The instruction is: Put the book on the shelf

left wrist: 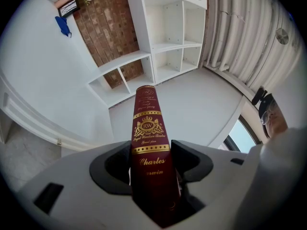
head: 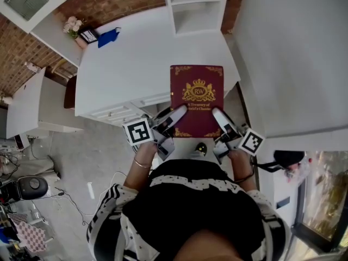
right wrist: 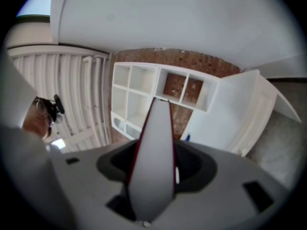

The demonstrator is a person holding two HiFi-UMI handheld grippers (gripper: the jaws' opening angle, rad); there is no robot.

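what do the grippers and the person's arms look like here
The left gripper and right gripper have white bodies with dark recesses and taper to slim jaws. Each carries a white cube with black square markers. The person wears a thin bangle on each wrist and a black top with black-and-white striped sleeves.

Found bare desk [head: 136, 64] surface between book [head: 197, 99] and shelf [head: 198, 10]: straight passage ahead. Noted open-fronted shelf compartments facing the desk. Logged clutter only at the far left corner: blue item [head: 107, 37], frame [head: 88, 35], flowers [head: 72, 25], well apart from the book. Recorded white panel [head: 288, 53] close on the right, narrowing room there.
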